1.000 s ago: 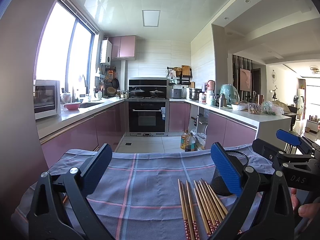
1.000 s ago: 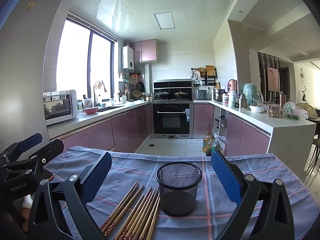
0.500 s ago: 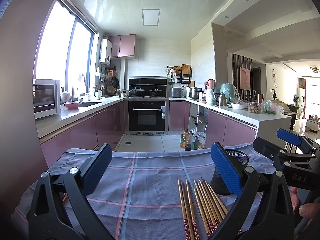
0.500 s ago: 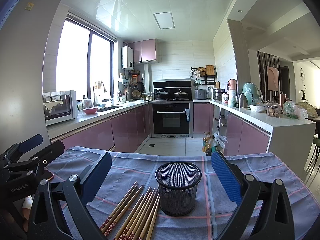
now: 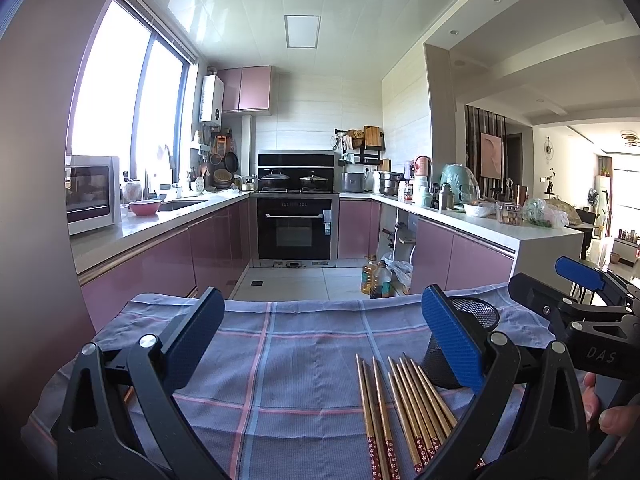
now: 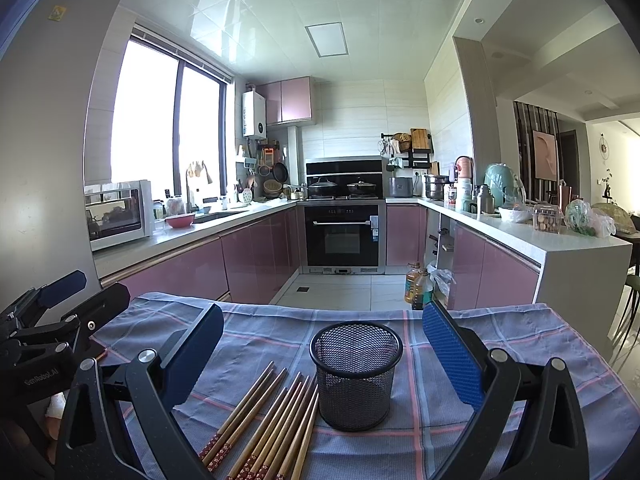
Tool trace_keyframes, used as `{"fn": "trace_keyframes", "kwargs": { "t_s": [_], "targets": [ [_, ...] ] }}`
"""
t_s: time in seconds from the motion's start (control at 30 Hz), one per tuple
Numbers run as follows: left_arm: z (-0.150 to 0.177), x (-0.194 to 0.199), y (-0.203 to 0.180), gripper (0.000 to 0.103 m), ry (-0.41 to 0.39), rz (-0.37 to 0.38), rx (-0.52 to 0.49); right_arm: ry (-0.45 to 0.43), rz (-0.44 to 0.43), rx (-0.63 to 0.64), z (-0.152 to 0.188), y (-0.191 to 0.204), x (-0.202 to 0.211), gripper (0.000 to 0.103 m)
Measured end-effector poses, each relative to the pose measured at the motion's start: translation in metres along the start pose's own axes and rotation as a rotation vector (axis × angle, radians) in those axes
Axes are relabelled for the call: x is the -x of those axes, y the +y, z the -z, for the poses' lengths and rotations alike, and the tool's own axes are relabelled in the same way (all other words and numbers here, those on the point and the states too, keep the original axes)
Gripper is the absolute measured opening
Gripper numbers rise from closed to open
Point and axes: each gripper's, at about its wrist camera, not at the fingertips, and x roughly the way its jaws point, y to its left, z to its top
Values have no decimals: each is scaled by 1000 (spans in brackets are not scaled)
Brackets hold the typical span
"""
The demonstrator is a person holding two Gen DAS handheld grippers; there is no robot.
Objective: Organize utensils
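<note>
Several wooden chopsticks [image 6: 264, 420] with red patterned ends lie side by side on the blue checked cloth [image 6: 248, 332], just left of an upright, empty black mesh cup [image 6: 355, 376]. My right gripper [image 6: 320, 352] is open and empty, its jaws wide on either side of the cup and above the cloth. My left gripper [image 5: 316, 340] is open and empty over the cloth, with the chopsticks [image 5: 404, 404] low between its jaws and the cup [image 5: 464, 344] partly hidden behind its right finger. Each gripper shows at the edge of the other's view.
The cloth-covered table ends at its far edge [image 5: 296, 304], with kitchen floor beyond. Oil bottles [image 6: 416, 286] stand on the floor. Pink cabinets and counters run along both sides, with an oven [image 6: 342, 236] at the back.
</note>
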Motion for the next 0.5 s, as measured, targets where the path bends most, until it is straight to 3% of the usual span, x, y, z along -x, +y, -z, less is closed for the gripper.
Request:
{"fn": "trace_keyframes", "kwargs": {
  "t_s": [0.5],
  "targets": [
    [2,-10,0,97,26,0,2,7,-1,-4,2,-3,-1,96]
  ]
}}
